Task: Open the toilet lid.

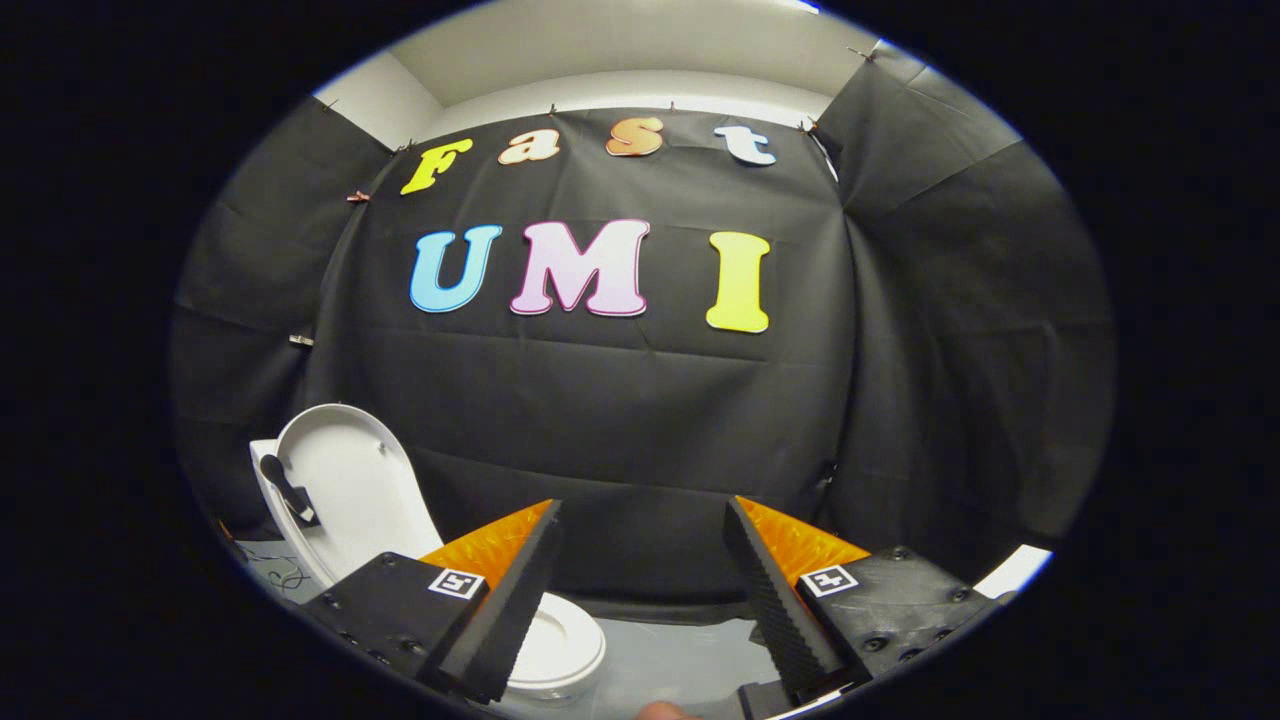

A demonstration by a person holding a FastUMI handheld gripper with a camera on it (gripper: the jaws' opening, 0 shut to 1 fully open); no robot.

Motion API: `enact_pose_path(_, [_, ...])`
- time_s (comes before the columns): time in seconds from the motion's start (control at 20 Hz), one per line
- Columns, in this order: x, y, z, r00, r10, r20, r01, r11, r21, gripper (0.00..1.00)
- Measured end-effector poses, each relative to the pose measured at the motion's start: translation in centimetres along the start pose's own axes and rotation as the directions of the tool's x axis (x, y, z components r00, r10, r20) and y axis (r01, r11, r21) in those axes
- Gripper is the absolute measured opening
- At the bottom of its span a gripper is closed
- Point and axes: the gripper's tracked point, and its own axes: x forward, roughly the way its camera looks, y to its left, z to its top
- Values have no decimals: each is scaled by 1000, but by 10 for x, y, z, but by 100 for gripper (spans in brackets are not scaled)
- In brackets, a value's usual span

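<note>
White toilet lid (345, 480) stands raised | seat (560, 645) down beside left finger | gripper (640, 600) fingers apart, holding nothing

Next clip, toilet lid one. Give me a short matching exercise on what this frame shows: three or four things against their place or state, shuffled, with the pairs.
Things:
1. toilet lid
2. toilet seat
3. gripper
4. cloth wall

Place or state:
A. fingers apart, nothing between them
B. raised upright, beyond the left finger
C. black, hanging behind the toilet
D. down on the bowl, partly hidden by the left finger

Pairs: 1-B, 2-D, 3-A, 4-C
</note>
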Motion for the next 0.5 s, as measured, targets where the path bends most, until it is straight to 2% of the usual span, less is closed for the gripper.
enact_pose_path(0.5, [-10, -17, -51, 997, -9, -83, 16, 996, 88, 99])
